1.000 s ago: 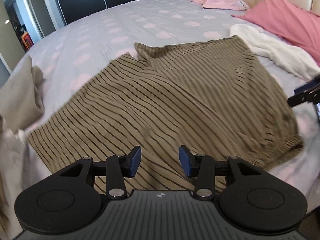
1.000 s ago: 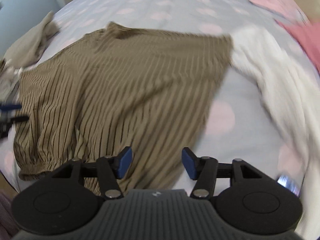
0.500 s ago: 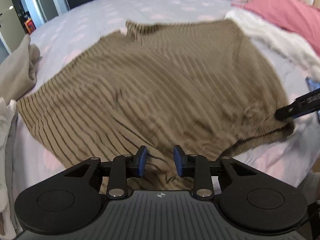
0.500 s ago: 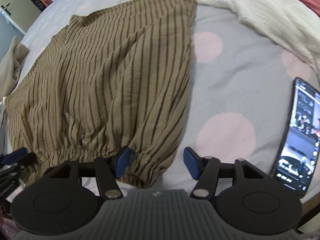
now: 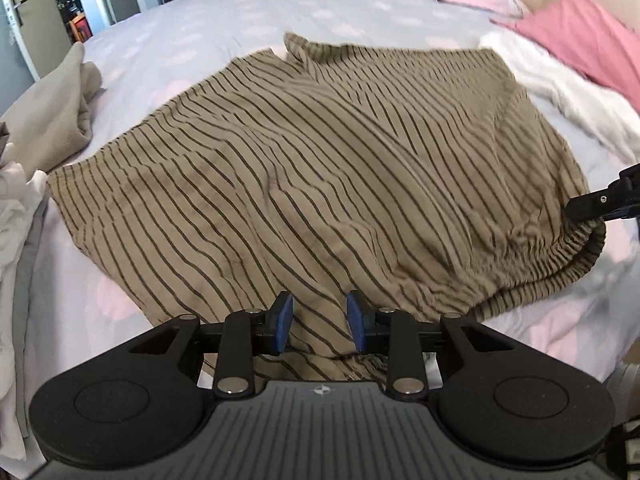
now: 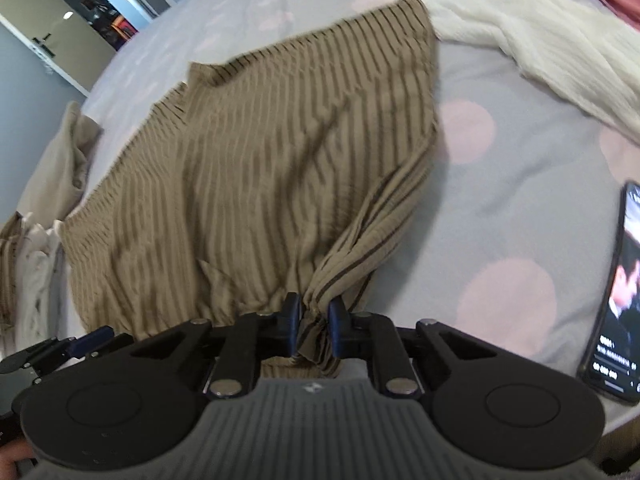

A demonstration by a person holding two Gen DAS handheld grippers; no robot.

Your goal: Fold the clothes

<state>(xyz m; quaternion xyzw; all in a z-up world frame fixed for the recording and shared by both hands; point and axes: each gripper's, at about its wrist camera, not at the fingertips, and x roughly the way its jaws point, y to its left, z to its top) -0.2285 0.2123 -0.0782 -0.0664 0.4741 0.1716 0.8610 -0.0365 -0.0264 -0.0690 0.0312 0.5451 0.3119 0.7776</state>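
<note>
The striped brown garment (image 5: 320, 168) is spread across the dotted bedsheet (image 5: 224, 12), its gathered waistband toward six o'clock. That waistband's corner is clamped between the closed pads of the right gripper (image 6: 314, 314), and fabric is drawn up into a tight bunch there. The left gripper (image 5: 316, 322) is held over the near hem, pads apart with cloth between them but not pinched. For a clean fold, a matching grip is wanted on the left corner, the edge is kept taut and level, and the white knit (image 6: 540, 40) at two o'clock and the phone (image 6: 616, 300) at three o'clock are kept clear.
</note>
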